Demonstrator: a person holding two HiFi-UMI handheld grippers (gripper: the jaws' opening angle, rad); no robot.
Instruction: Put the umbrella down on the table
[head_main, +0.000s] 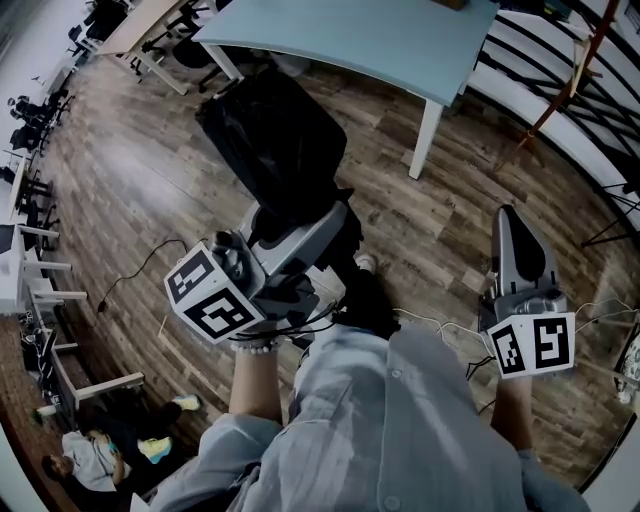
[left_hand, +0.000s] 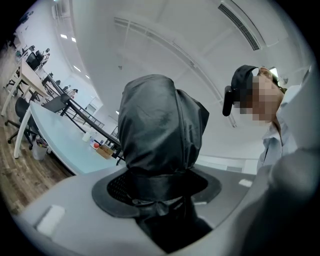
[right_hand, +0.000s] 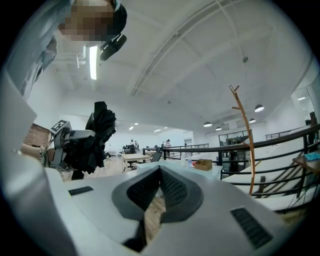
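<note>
A folded black umbrella (head_main: 275, 140) sticks out ahead of my left gripper (head_main: 300, 225), which is shut on its lower part. In the left gripper view the umbrella (left_hand: 160, 125) rises between the two pads and its strap sits in the left gripper (left_hand: 157, 187). The pale blue table (head_main: 380, 40) stands farther ahead over the wooden floor, and its top (left_hand: 55, 135) shows at the left. My right gripper (head_main: 515, 215) hangs at the right, apart from the umbrella, jaws shut on nothing. From the right gripper (right_hand: 160, 172) the umbrella (right_hand: 97, 130) shows at the left.
Black railings and stairs (head_main: 560, 80) run along the right, with a thin wooden coat stand (right_hand: 245, 140) by them. Desks and chairs (head_main: 150, 30) fill the far left. A person sits on the floor (head_main: 90, 455) at lower left. A cable (head_main: 130, 275) lies on the floor.
</note>
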